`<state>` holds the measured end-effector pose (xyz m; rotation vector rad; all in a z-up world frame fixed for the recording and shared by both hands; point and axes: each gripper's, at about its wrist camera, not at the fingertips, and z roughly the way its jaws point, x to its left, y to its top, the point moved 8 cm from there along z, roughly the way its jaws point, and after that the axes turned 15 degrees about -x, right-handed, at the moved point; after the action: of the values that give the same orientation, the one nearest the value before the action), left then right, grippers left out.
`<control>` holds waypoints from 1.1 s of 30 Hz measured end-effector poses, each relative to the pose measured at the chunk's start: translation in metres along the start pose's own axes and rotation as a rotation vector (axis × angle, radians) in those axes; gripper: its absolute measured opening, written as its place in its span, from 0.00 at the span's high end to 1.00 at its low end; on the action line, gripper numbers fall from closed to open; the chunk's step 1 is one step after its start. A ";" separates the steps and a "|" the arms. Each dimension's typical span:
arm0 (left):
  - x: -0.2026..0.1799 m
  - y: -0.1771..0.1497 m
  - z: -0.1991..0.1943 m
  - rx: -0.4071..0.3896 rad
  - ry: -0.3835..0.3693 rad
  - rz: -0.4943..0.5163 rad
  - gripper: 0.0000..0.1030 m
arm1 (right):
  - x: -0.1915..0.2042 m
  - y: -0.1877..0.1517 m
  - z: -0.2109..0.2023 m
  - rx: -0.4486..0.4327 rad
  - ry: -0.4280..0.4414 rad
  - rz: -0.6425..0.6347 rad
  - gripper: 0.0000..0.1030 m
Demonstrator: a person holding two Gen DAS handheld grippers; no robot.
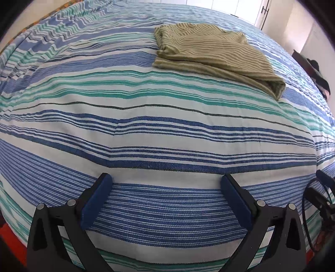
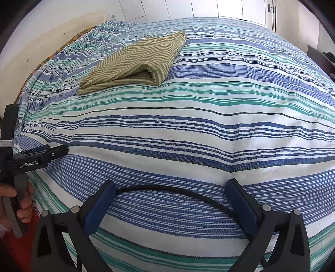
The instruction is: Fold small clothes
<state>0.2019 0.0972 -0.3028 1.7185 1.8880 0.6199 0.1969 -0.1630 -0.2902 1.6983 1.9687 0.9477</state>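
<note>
Left gripper (image 1: 166, 180): jaws spread wide, nothing between them. Blue pads (image 1: 95, 200) on black fingers, tips low over the striped bedspread (image 1: 146, 129); contact with the cloth cannot be told. Only bare blue-and-white striped fabric lies between and straight ahead of the jaws.

Right gripper (image 2: 170, 186): jaws likewise spread wide, holding nothing. A black cable (image 2: 178, 190) arcs across the gap just ahead of the fingertips, lying on the bedspread from one finger's side to the other. It is the only thing in the way near these jaws.

Left of the right jaws, at the frame edge: the left gripper seen from the side, marked "GenRobot.AI", with the person's hand (image 2: 22, 200) around its handle. Seen from the left wrist, dark cabling and part of the other tool (image 1: 320, 194) sit just off the right finger.

Folded garment (image 1: 211, 56): olive-and-cream striped, folded into a flat stack, well ahead of both grippers on the far part of the bed. It sits ahead and to the right of the left jaws, ahead and to the left of the right jaws (image 2: 138, 62). Open bedspread between it and both grippers.

Beyond: pale wall (image 2: 41, 37) behind the bed's far left edge, white cabinet doors (image 2: 209, 8) beyond the far edge, dark clutter (image 1: 316, 73) off the right side.
</note>
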 end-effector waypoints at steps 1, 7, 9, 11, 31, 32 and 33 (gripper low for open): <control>0.001 0.004 -0.005 0.018 -0.014 -0.004 0.02 | 0.000 0.001 -0.001 0.017 0.006 0.002 0.00; 0.029 0.103 -0.018 -0.094 -0.269 -0.175 0.02 | -0.022 0.055 -0.029 -0.056 0.189 0.228 0.04; 0.039 0.145 0.008 -0.075 -0.337 -0.253 0.02 | -0.040 0.089 -0.021 -0.092 0.215 0.271 0.04; 0.045 0.175 0.048 -0.019 -0.391 -0.339 0.02 | -0.059 0.127 0.000 -0.113 0.249 0.342 0.04; -0.033 0.218 0.124 0.069 -0.411 -0.195 0.85 | 0.049 0.222 0.193 0.114 0.392 0.220 0.68; -0.036 0.224 0.106 0.042 -0.426 -0.185 0.85 | 0.052 0.229 0.179 0.089 0.396 0.197 0.69; -0.040 0.230 0.089 0.017 -0.442 -0.173 0.85 | 0.055 0.236 0.165 0.065 0.399 0.178 0.70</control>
<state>0.4373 0.0788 -0.2210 1.5267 1.6993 0.1399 0.4649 -0.0587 -0.2340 1.8583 2.1336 1.3923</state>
